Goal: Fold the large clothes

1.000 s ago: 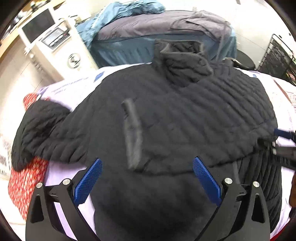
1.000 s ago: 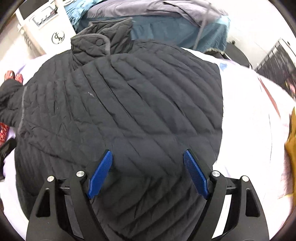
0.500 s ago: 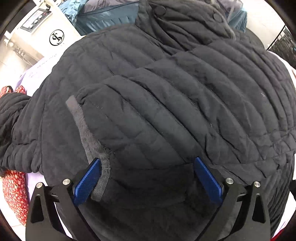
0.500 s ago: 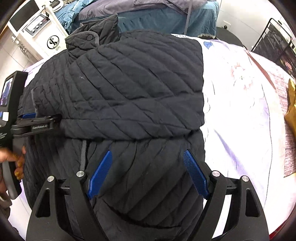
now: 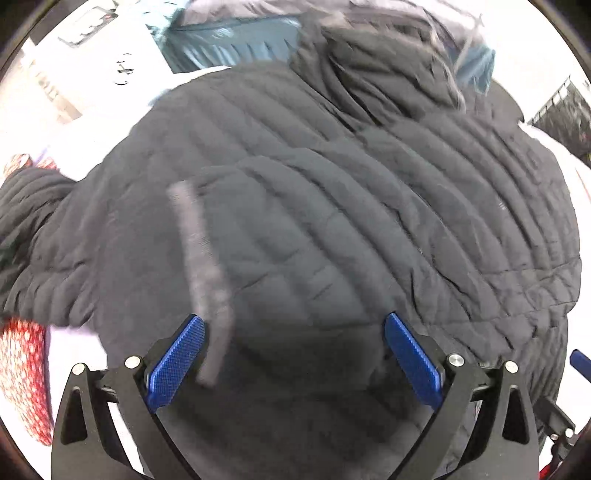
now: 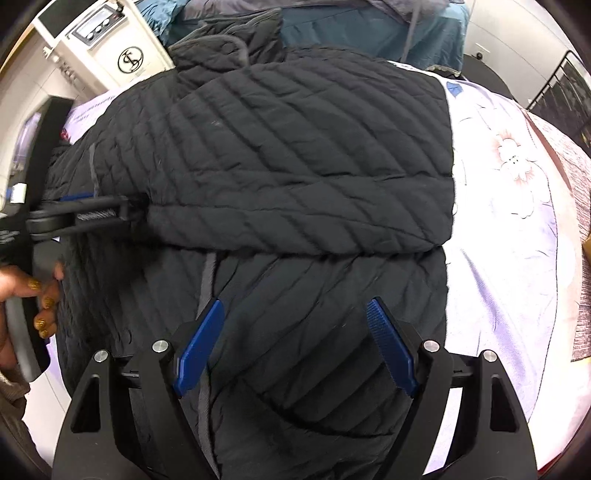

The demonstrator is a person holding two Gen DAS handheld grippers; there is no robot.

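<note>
Since the jacket (image 6: 295,155) is soft and puffy, both spread, empty claws (image 5: 293,354) (image 6: 295,343) should pinch its hem.

A circled monogram logo marks the white machine (image 6: 122,51); lettering unreadable.

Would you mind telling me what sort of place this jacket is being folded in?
Probably a treatment or beauty room rather than a home bedroom. The black quilted jacket lies on a floral sheet, a blue-covered bed stands behind, and a white machine with a control panel sits alongside.
</note>
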